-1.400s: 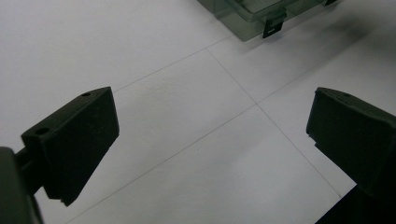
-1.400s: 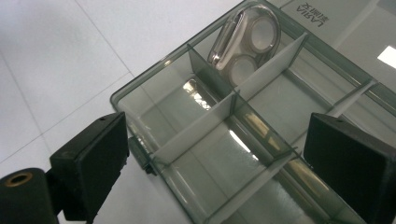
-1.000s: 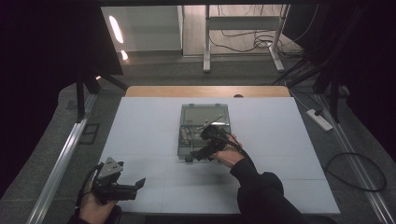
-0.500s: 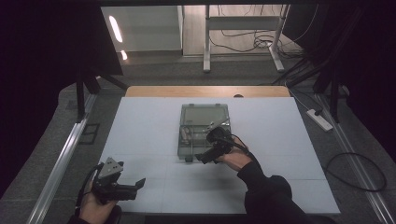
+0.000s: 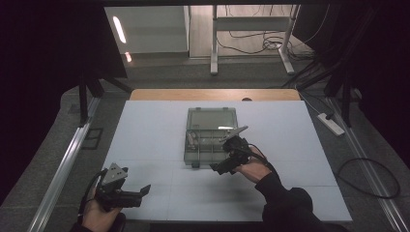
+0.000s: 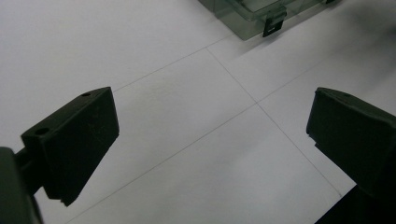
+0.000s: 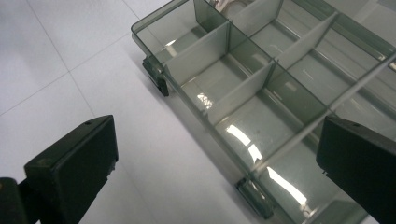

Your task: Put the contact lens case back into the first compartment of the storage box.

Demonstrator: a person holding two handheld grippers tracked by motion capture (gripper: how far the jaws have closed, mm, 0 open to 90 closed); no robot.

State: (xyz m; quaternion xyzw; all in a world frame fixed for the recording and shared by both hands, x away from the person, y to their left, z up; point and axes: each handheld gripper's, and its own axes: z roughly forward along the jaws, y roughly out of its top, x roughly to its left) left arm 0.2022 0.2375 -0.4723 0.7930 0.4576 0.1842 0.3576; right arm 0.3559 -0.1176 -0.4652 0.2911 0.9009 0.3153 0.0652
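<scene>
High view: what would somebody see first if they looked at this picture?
Probably the see-through grey box with little compartments, open in the middle of the white table. Next, the right tool, held at the box's near edge with its jaws apart. The left tool sits far from the box, at the table's near left corner, jaws apart too and holding nothing.
</scene>
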